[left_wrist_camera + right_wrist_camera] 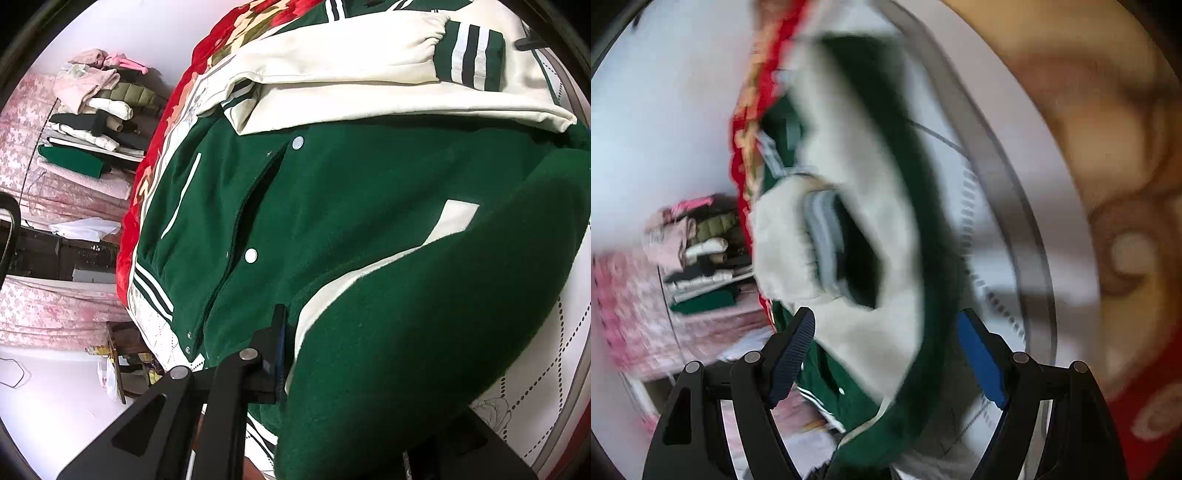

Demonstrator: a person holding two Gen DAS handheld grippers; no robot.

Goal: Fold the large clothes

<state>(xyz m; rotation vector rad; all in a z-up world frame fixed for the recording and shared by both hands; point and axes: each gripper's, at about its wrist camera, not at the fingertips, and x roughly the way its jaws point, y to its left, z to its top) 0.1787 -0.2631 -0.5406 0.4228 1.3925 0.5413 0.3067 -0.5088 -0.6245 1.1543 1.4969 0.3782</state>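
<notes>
Mid-fold on the green and cream varsity jacket [332,192], spread button-side up across the bed [546,369]. One cream sleeve [332,66] already laid across the chest, its striped cuff [472,59] lying flat near the far shoulder. Second fold in hand, by the look of it: near side panel raised in a green hump close to the left wrist lens.

Left gripper [279,354] pressed shut, pinching a fold of the green cloth right at its tips; fabric rising steeply from the pinch, so judged lifted, not just pinned. Only one finger plainly visible, the other hidden by the fabric.

Right gripper [886,354] spread wide, blue pads [979,362] apart and gripping nothing. View badly smeared by motion. Jacket edge, green with cream lining, running up between and beyond the open fingers, passing just above the fingertip line; contact with either pad impossible to tell through the blur.

Next move, as a judgement: right jaws to close on that far edge, level with the left pinch, then both carrying the panel over the buttons together. Risk of an uneven crease if only one hand pulls.

Stack of folded clothes [92,107] well apart, beyond the red floral blanket [177,122].
</notes>
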